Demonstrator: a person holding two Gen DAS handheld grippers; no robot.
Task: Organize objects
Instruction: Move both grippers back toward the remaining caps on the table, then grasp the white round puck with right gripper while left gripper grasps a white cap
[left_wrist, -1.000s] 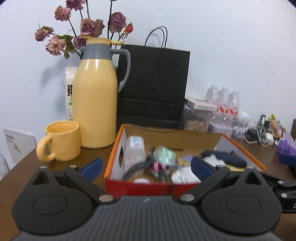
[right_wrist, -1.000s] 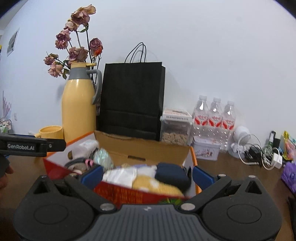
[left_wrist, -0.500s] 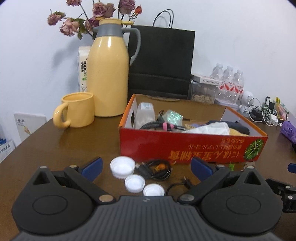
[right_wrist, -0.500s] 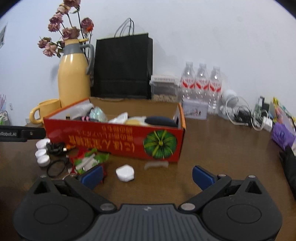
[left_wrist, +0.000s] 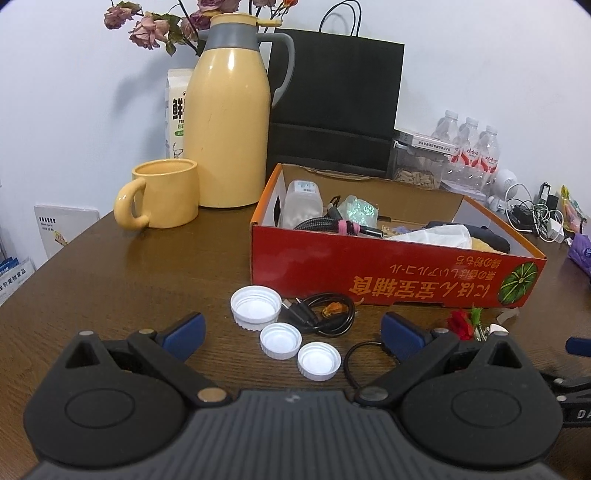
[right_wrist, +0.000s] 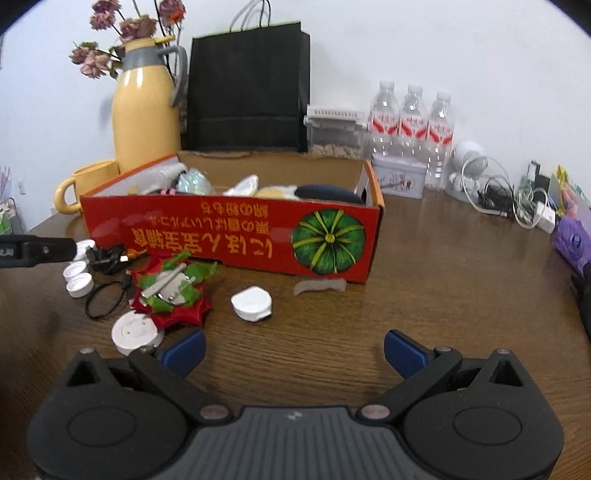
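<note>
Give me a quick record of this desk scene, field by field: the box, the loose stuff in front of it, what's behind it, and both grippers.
box: red cardboard box, open top, holding mixed items
loose, left side: three white caps and a coiled black cable on the table
loose, middle: red and green flower decoration, white round case, white disc
behind box: yellow jug, yellow mug, black paper bag, water bottles
left gripper: jaws open, empty
right gripper: jaws open, empty
</note>
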